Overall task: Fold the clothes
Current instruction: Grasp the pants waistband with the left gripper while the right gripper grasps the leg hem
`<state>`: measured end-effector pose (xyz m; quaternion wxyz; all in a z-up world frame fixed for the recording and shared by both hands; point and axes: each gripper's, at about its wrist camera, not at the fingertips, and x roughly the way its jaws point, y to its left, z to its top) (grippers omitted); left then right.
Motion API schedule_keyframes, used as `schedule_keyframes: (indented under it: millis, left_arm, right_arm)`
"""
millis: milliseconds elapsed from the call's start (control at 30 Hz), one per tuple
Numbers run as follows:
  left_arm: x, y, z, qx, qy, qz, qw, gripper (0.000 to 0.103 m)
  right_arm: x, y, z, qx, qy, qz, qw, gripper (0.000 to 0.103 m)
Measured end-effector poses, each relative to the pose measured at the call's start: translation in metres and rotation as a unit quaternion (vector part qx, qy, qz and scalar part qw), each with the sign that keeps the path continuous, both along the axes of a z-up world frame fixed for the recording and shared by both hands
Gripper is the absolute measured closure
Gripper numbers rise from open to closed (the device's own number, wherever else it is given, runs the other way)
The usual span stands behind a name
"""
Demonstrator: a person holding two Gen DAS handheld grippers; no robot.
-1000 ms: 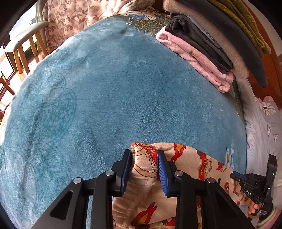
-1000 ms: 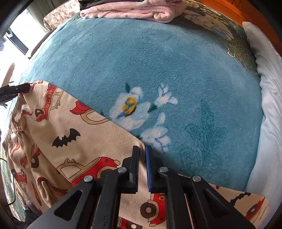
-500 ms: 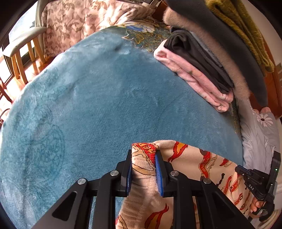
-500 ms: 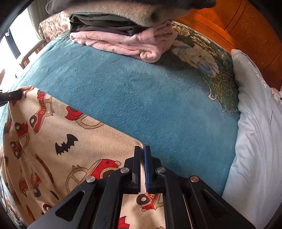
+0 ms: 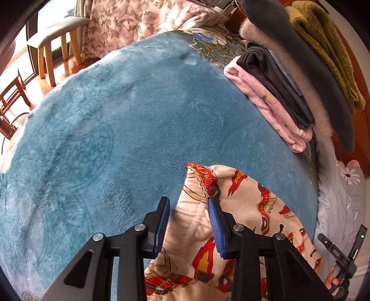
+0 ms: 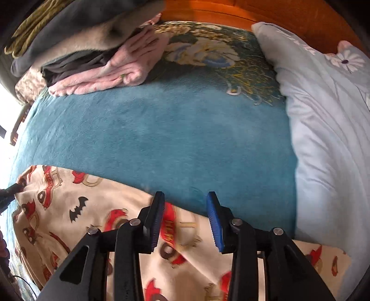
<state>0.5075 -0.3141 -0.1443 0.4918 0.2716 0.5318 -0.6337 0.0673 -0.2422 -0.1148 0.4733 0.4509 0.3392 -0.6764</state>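
Note:
A cream garment printed with red cars and black bats [image 6: 97, 208] lies on the teal blanket [image 5: 138, 120]. In the left wrist view its bunched corner [image 5: 198, 196] stands between the parted blue pads of my left gripper [image 5: 188, 208], touching the right pad [image 5: 214, 217]. My right gripper [image 6: 186, 203] is open over the garment's far edge, with the cloth lying flat under it. The right gripper also shows in the left wrist view [image 5: 340, 252] at the lower right.
A stack of folded clothes [image 5: 289, 88], pink at the bottom, sits at the far side of the bed. A pale blue pillow [image 6: 323, 120] lies on the right by the wooden headboard [image 6: 231, 11]. Wooden chairs [image 5: 53, 41] stand beyond the left edge.
Both grippers have opened and let go of the garment after carrying its edge forward over the blanket. The cloth now rests on the bed.

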Motion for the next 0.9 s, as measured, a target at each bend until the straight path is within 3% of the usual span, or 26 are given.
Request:
schedule_keyframes:
  millis: [100,200,333,400,467,600,700,767,900]
  left_arm:
    - [-0.004,0.007,0.014,-0.027,-0.026,0.008,0.9993,0.065]
    - [-0.011,0.01,0.024,-0.045,-0.029,0.011,0.9985,0.065]
    - [-0.025,0.016,0.017,-0.043,-0.037,-0.001,0.9984,0.065]
    - [-0.031,0.019,0.013,-0.031,-0.037,-0.005,0.9988,0.065]
    - [-0.038,0.022,0.012,-0.021,-0.038,-0.012,0.999,0.065]
    - [-0.053,0.03,0.016,-0.017,-0.047,-0.028,0.9984,0.065]
    - [-0.059,0.034,0.02,-0.016,-0.05,-0.038,0.9979,0.064]
    - [-0.061,0.037,0.022,-0.016,-0.052,-0.041,0.9977,0.064]
    - [-0.057,0.04,0.025,-0.015,-0.049,-0.036,0.9981,0.064]
  right_arm:
    - [-0.046,0.044,0.019,-0.002,0.036,-0.052,0.998,0.064]
    - [-0.11,0.096,0.033,-0.003,0.045,-0.151,0.988,0.057]
    - [-0.189,0.18,0.032,-0.009,-0.011,-0.303,0.953,0.055]
    - [-0.211,0.217,0.026,-0.019,-0.038,-0.351,0.935,0.054]
    - [-0.222,0.242,0.017,-0.03,-0.063,-0.383,0.921,0.046]
    - [-0.239,0.27,0.001,-0.06,-0.117,-0.423,0.897,0.046]
    - [-0.238,0.261,0.005,-0.061,-0.106,-0.408,0.905,0.049]
    - [-0.232,0.248,0.008,-0.045,-0.088,-0.381,0.919,0.091]
    - [-0.214,0.221,0.024,-0.028,-0.047,-0.304,0.951,0.099]
